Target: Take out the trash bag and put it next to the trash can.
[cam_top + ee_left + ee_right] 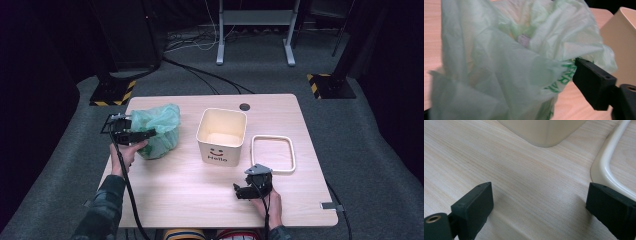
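the left gripper (131, 134) has its jaws at the near side of the crumpled green plastic bag (159, 131), which sits on the left part of the surface (175, 190); in the left gripper view one black jaw shows at the right, pressed against the film by the green lettering, while the other is hidden behind the folds, so whether the jaws are clamped on the bag or merely pushed into it i cannot tell. the step in hand looks like taking hold of the bag, probably to line the bin, and doing it well means catching a fold of the film near the open top, not the bulk, and lifting slowly so the thin plastic does not slip or tear. the right gripper (539, 202) rests low on the surface with its jaws wide apart and holding nothing, pointed at the near corner of the cream square bin (222, 135). that bin, printed with a face and "hello", stands upright and open in the middle, just right of the bag. its cream rectangular rim ring (273, 153) lies flat beside the bin, near the right gripper. the bin wall is close to the bag, so a sideways pull could nudge it
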Demonstrator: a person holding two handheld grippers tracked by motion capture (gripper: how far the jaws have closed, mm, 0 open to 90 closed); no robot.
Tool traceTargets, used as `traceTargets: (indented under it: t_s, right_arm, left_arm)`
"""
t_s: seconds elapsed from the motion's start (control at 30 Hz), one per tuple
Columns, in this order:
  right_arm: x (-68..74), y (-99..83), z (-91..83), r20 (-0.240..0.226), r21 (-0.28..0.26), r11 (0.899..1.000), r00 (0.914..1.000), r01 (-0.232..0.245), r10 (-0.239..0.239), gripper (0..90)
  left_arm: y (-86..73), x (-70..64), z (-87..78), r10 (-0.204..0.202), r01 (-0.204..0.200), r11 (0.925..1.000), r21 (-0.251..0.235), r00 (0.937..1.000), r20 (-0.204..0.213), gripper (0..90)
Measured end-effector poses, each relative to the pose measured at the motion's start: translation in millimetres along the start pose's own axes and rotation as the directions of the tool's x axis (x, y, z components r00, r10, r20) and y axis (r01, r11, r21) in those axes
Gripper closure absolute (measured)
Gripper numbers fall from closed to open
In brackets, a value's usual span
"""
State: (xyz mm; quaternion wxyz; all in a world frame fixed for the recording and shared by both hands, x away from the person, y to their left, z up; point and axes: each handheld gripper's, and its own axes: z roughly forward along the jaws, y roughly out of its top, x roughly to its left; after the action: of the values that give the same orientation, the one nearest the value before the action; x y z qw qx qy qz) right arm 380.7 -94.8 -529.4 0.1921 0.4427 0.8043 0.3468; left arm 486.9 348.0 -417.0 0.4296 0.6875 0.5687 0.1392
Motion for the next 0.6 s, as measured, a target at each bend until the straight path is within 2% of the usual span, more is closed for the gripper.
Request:
traceTargets:
  t_s: [0.1,0.13,0.3,0.5,0.6]
  right_arm:
    - [0.0,0.0,0.0,-0.001,0.0,1.0,1.0,0.001,-0.001,6.5]
    - [0.0,0.0,0.0,-0.001,0.0,1.0,1.0,0.001,-0.001,6.5]
    - [0.0,0.0,0.0,0.0,0.0,1.0,1.0,0.0,0.0,6.6]
    - [0.1,-0.1,-0.3,-0.002,0.001,1.0,1.0,-0.001,0.001,6.6]
    - [0.1,-0.1,-0.3,-0.003,0.001,1.0,1.0,-0.002,0.002,6.6]
  left_arm:
    - [-4.3,0.3,-5.0,-0.005,0.005,1.0,0.0,0.9999,0.01,16.7]
    - [-6.0,0.5,-5.8,0.002,-0.002,1.0,0.004,1.0,0.01,16.2]
    - [-13.5,1.0,-12.3,-0.02,0.02,0.9997,-0.016,0.9996,0.019,14.8]
    - [-23.3,-3.2,-20.7,-0.013,0.013,0.9996,-0.025,0.9996,0.026,7.3]
    - [-29.0,-5.5,-25.0,0.003,-0.003,0.9998,-0.02,0.9996,0.029,4.3]
